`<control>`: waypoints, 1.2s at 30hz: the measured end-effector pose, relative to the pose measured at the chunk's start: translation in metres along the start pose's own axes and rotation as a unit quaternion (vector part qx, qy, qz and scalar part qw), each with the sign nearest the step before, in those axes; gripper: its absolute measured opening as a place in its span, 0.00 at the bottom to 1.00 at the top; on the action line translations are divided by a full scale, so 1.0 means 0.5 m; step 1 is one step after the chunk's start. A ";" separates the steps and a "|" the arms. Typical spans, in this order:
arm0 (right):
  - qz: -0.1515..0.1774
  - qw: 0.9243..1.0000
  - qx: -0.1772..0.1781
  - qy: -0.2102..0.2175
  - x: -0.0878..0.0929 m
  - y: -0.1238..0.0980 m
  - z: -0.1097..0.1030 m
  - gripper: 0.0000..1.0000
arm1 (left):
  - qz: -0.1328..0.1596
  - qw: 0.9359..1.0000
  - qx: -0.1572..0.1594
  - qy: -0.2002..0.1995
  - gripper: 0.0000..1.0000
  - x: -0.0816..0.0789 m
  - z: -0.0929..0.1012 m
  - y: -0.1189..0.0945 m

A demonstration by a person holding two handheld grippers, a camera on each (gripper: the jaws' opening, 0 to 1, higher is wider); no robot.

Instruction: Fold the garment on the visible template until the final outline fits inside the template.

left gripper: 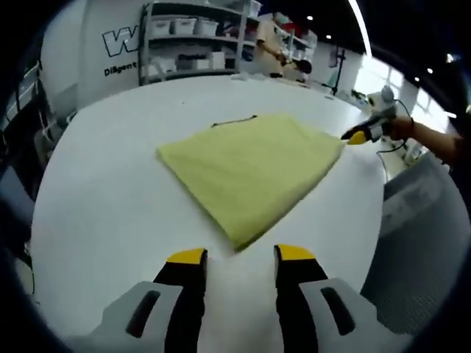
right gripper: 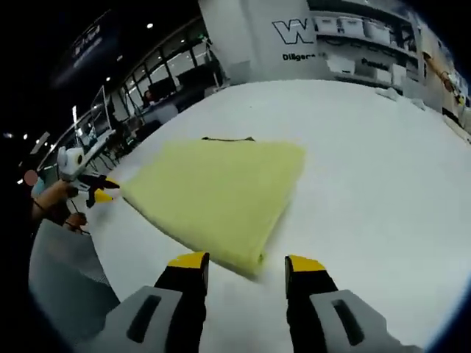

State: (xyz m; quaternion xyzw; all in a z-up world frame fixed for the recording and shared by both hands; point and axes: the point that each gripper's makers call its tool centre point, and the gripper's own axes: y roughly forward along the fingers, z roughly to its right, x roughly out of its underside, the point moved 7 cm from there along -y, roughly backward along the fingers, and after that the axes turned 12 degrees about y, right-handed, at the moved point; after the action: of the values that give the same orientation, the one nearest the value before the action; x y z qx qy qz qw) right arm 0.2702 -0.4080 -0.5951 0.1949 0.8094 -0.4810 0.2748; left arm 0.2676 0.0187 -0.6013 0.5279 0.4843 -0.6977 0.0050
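left gripper (left gripper: 241, 255) open | garment (left gripper: 250, 168) folded | template line (left gripper: 234, 120) seemingly beside

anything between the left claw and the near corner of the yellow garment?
Nothing. In the left gripper view, bare white table separates the open left claw from the folded yellow garment, whose near corner points into the gap between the jaws.

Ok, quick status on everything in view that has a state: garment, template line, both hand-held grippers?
Garment: folded, flat on the table.
Template line: mostly covered, short dark stretch showing at the garment's far edge.
Left hand-held gripper: open, empty, at a garment corner.
Right hand-held gripper: open, empty, at a garment corner.
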 end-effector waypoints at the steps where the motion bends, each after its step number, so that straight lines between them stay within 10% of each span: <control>1: 0.005 1.000 -0.002 -0.003 -0.002 -0.006 -0.009 0.46 | -0.001 1.000 -0.002 -0.002 0.45 -0.004 0.006 -0.004; 22: 0.014 1.000 -0.006 -0.023 0.025 -0.080 -0.096 0.91 | 0.009 0.999 -0.035 -0.005 0.99 -0.059 0.080 -0.069; 36: -0.005 0.998 0.010 -0.056 0.053 -0.098 -0.129 0.99 | 0.015 0.999 -0.034 -0.014 0.99 -0.061 0.105 -0.081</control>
State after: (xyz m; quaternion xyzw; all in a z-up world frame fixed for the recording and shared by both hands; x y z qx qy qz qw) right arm 0.2048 -0.3723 -0.5542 0.1660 0.7888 -0.5005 0.3157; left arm 0.2218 -0.0110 -0.5531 0.5247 0.4996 -0.6881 0.0396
